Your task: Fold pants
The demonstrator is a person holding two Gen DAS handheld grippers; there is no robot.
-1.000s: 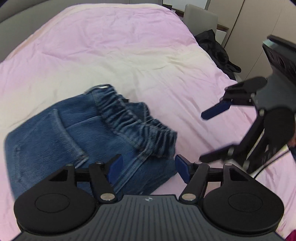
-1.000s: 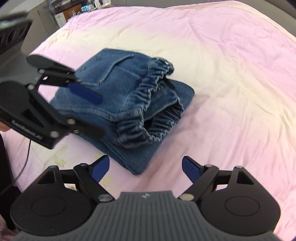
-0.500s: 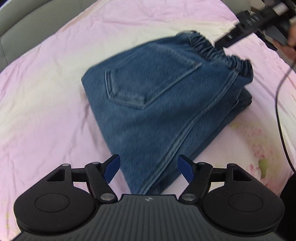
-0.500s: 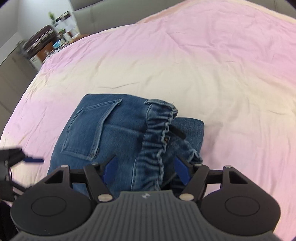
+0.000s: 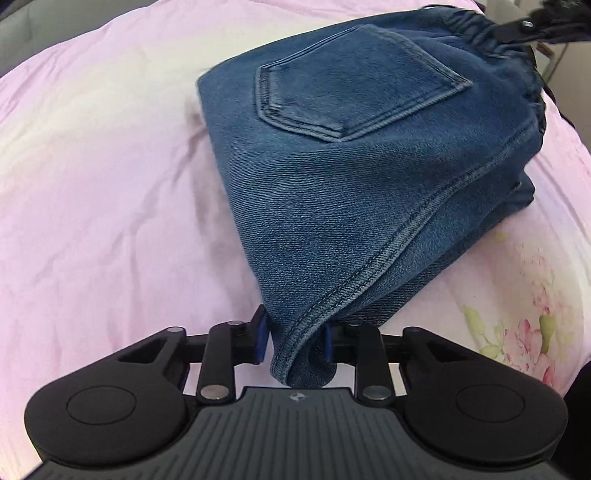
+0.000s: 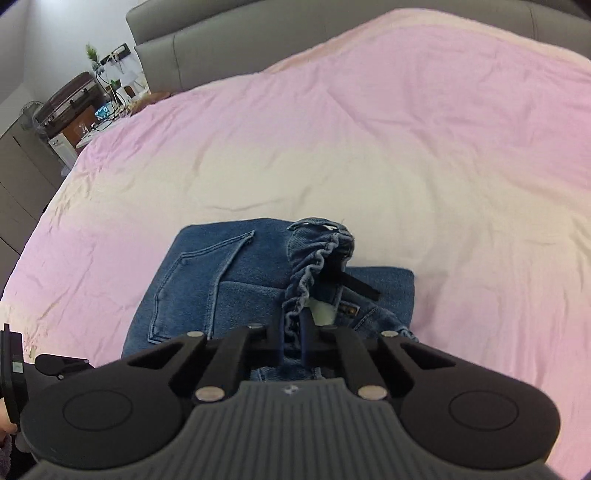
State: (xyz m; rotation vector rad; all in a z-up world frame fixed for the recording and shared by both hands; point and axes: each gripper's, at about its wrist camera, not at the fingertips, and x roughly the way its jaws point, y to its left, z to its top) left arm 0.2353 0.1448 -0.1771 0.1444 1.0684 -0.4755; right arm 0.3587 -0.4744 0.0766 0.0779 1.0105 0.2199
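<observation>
- The pants (image 5: pixel 351 177) lie folded into a thick bundle on the pink bedspread (image 5: pixel 92 184), near the bed's edge closest to the person, back pocket (image 5: pixel 354 85) facing up.
- Left gripper (image 5: pixel 295 341) has the bundle's near corner between its blue pads; the jaws are closing, and the denim already bunches between them, so this reads as a grip on the seamed edge.
- That corner sits at the end of the bundle away from the waistband (image 5: pixel 517 55), so the left side anchors the folded end.
- Right gripper (image 6: pixel 291 332) is clamped shut on the gathered elastic waistband, pinching it just in front of the pads.
- The waistband stands up in a ruffled ridge beyond the right gripper, likely because the pinch lifts it off the layers below.
- In the left view, the right gripper's dark finger (image 5: pixel 532 26) shows at the far top corner of the pants, right on the waistband.
- With one gripper at each end, the bundle is held along its length; the likely reason is to lift or shift it as one piece, or to square up the fold without the layers sliding.
- A white label (image 6: pixel 323 314) and a dark strap (image 6: pixel 358 286) peek out beside the waistband, so that end looks loose and not yet tidy.
- Judgement: the folding looks nearly done, with tidying or moving left.
</observation>
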